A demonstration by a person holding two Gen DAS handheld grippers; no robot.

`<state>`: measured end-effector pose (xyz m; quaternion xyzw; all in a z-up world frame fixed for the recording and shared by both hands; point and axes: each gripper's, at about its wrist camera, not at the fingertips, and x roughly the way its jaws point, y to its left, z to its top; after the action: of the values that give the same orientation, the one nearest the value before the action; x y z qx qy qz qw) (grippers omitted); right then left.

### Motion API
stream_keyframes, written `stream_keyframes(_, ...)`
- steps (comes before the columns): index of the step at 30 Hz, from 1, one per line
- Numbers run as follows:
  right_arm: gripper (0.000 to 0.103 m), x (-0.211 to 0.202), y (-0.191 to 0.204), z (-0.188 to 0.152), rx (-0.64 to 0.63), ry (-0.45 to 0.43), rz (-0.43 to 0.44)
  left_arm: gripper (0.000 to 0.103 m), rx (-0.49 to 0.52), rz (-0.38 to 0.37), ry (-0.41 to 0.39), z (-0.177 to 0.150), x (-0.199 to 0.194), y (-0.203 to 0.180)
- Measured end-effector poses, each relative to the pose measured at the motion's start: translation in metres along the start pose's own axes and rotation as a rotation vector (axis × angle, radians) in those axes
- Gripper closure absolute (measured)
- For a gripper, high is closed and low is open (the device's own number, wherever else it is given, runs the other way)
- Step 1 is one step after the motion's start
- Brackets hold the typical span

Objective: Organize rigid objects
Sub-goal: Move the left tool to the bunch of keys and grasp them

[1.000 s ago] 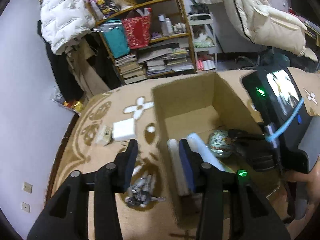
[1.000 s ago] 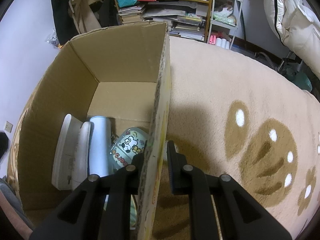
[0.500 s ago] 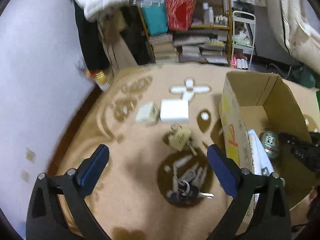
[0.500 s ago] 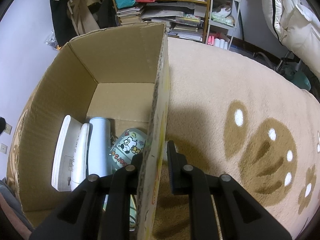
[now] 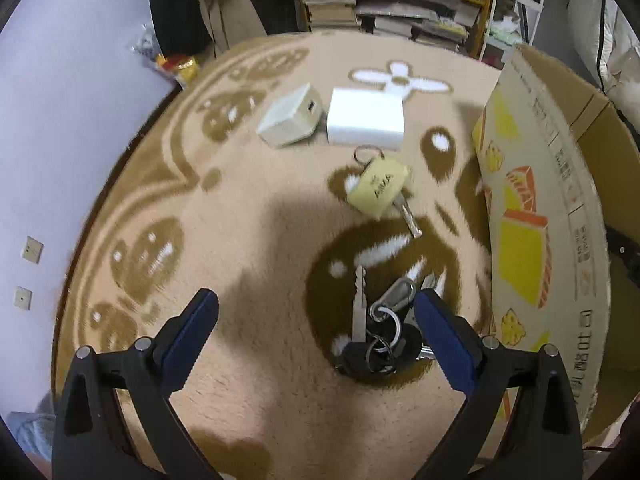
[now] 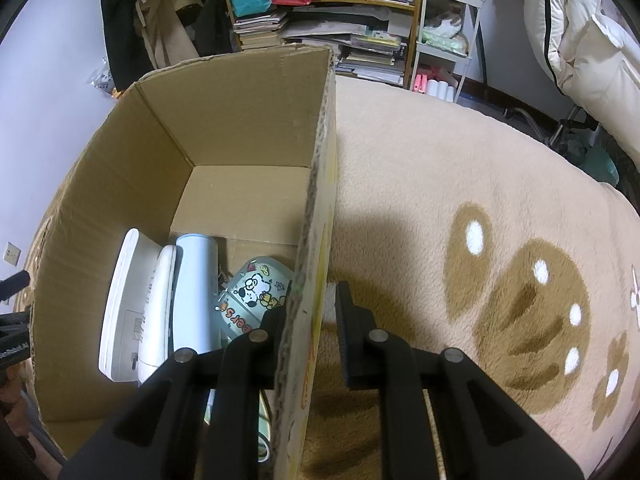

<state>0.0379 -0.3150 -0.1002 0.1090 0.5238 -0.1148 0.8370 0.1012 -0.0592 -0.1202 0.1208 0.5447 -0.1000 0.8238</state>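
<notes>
Cardboard forms the box [image 6: 224, 152] that receives the rigid objects; it stands on the patterned carpet [image 5: 248, 216], and the right tool [image 6: 310, 312] is clenched on its right wall, one finger inside and one outside. The box already contains a white flat device [image 6: 128, 304], a pale blue cylinder [image 6: 196, 292] and a cartoon-printed case [image 6: 252, 296], all lying against the near end of its floor.

Change since the earlier frames: one second ago the left tool [image 5: 316, 332] was over the box interior with its fingers drawn close together. It has now swung out to the carpet on the left side of the box and its jaws stand released, wide apart and holding nothing. This indicates that one deposit cycle is complete and a new pick is being set up.

Objects not yet stored, all on the carpet:
- Key bunch [image 5: 378, 332]: directly ahead of the left tool, just inside its right finger.
- Brass padlock [image 5: 380, 190] with a key in it: further out, near the box wall.
- White square box [image 5: 365, 122] and cream cube [image 5: 290, 120]: side by side beyond the padlock.

Judgement: the key bunch is the likely next target. Its loose keys and rings lie flat in the pile, so a grasp on the dark fob is probably more secure than one on a single key.
</notes>
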Motion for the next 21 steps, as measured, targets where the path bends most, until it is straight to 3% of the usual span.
stream_keyframes(6,0.087,0.000,0.001,0.000,0.001,0.000,0.002,0.006,-0.010,-0.107,0.033,-0.005,0.015,-0.001)
stream_keyframes(12,0.087,0.000,0.003,0.000,-0.003,0.000,0.001,0.007,0.066,-0.084,0.089,-0.013,0.032,-0.019)
stream_keyframes(18,0.087,0.000,0.004,0.000,-0.004,0.000,0.002,0.023,0.029,-0.105,0.116,-0.017,0.038,-0.017)
stream_keyframes(21,0.087,0.000,0.004,0.000,-0.003,-0.001,0.003,0.049,0.045,-0.129,0.103,-0.020,0.033,-0.017)
